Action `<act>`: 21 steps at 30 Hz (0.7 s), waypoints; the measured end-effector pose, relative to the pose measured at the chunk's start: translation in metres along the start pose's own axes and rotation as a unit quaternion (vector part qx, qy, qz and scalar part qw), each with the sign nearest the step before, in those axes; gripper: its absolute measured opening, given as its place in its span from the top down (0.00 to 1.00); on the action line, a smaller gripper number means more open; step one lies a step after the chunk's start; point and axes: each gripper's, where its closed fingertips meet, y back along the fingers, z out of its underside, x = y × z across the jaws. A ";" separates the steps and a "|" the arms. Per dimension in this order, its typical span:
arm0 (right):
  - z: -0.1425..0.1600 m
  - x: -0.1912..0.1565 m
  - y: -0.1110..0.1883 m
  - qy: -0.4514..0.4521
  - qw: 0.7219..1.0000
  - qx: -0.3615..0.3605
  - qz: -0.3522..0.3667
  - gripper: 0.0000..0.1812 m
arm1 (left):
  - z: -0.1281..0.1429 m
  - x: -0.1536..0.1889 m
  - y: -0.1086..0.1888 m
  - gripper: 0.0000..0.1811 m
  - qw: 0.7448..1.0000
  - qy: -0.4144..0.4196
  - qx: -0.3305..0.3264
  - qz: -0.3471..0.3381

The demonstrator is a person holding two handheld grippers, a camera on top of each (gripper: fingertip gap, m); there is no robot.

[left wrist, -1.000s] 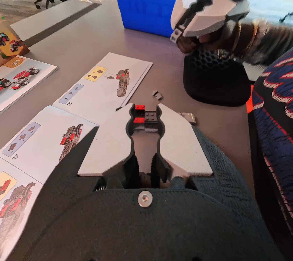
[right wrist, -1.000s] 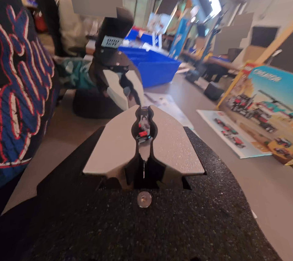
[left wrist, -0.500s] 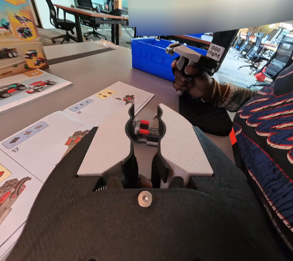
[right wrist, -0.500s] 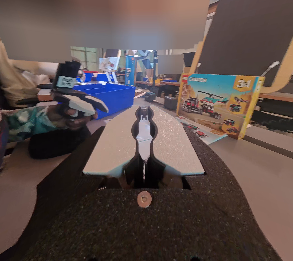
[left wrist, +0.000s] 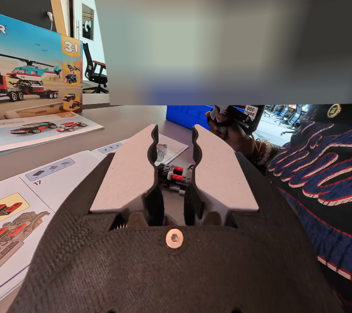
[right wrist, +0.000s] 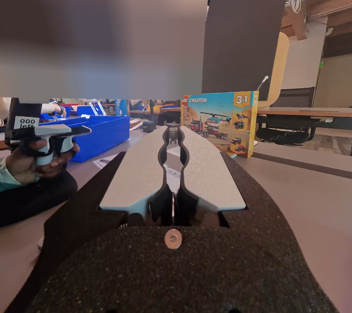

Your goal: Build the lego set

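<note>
A partly built Lego model [left wrist: 172, 176], grey and black with red plates, lies on the grey table [left wrist: 123, 119]. I see it low down through the gap of my left gripper [left wrist: 174, 126], which is open, tilted up and not touching it. The left gripper also shows side-on in the right wrist view [right wrist: 82, 129], held in a hand with nothing between its fingers. My right gripper [right wrist: 173, 128] is shut on a small grey clip piece [right wrist: 173, 135] at its fingertips, held above the table. In the left wrist view the right gripper [left wrist: 219, 111] is partly hidden.
An open instruction booklet [left wrist: 57, 170] lies left of the model, with a second booklet [left wrist: 47, 128] behind it. The Lego box [right wrist: 219, 123] stands at the back. A blue bin [right wrist: 102, 132] sits behind the model. A black pad [right wrist: 38, 199] lies under the left hand.
The left gripper has tilted up and its jaws have widened slightly; the model has dropped from the fingertips to low in the gap. The right gripper swung towards the box, still holding the piece.
</note>
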 end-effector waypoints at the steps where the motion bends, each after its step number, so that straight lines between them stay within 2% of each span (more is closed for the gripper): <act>1: -0.001 0.002 0.001 -0.007 1.000 0.003 0.003 0.96 | 0.000 0.000 0.000 0.81 1.000 -0.002 0.001 0.001; 21: 0.000 0.008 0.001 -0.018 1.000 0.003 0.011 0.96 | -0.003 0.001 0.002 0.80 1.000 0.006 0.015 0.009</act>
